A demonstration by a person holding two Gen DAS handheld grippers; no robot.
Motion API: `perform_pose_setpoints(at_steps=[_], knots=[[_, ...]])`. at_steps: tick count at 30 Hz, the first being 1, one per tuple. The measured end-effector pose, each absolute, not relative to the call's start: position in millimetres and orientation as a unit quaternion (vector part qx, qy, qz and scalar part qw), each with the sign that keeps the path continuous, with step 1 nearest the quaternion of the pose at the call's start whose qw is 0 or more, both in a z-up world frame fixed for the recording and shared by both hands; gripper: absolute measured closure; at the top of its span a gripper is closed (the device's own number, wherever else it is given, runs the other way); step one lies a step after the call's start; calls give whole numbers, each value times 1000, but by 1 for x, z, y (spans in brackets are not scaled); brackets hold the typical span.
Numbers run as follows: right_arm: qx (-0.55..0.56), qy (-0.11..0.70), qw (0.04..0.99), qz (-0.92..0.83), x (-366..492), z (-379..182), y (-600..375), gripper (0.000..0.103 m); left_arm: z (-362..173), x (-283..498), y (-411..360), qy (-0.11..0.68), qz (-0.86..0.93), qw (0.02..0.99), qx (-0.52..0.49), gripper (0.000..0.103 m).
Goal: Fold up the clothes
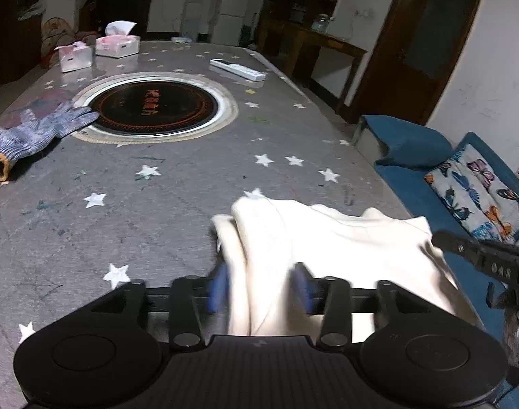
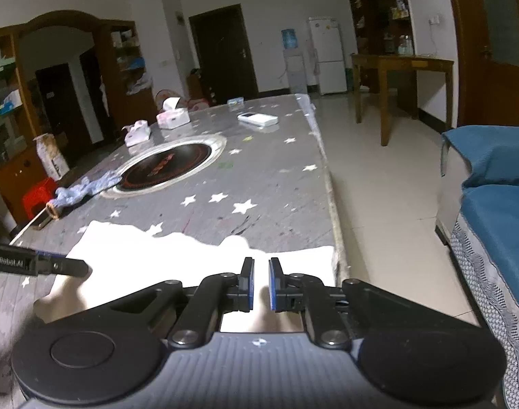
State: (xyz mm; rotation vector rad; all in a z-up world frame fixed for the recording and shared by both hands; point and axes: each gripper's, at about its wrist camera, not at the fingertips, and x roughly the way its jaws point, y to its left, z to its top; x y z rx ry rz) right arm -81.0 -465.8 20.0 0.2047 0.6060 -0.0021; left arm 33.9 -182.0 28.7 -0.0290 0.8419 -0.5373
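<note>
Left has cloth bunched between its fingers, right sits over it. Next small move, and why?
Probably ease the right gripper down and pinch the white cloth near the table edge. Its fingers stand slightly apart, holding nothing, while the left gripper holds a raised bunch.

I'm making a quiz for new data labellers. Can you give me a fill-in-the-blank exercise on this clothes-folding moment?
1. The left gripper has the cream-white garment bunched between its ____ finger pads.
2. The right gripper hangs over the garment with a narrow gap between its pads and grips ____.
3. A knitted blue work glove lies beside the round black ____ set into the table.
4. The grey table cover is printed with white ____.

Missing words: blue; nothing; hotplate; stars
</note>
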Motion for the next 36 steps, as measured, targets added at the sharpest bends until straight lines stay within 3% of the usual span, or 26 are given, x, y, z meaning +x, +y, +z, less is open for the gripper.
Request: perform_pose_setpoints(at_steps=[7,12,13,16,18,21,25,36], knots=[[93,309,946,23,-75,11,-453,87,21,59,-180,428,-249,867,-48,43],[89,314,945,31,-70,10,-451,82,15,74,-183,433,-251,862,-74,45],[88,315,945,32,-69,10,-451,81,14,75,-184,431,-255,862,-74,47],[88,317,944,33,-65,8,-452,80,11,78,-191,429,-275,857,-72,75],[90,318,943,34,-62,8,-454,79,12,76,-197,422,-279,861,-58,82],[90,317,944,36,-57,7,-454,78,11,72,-202,411,-276,868,-29,82],[91,324,941,36,-45,0,-454,73,12,76,-203,415,-257,873,-27,69],[91,329,939,32,-37,-4,-457,71,30,67,-225,366,-281,887,7,73]])
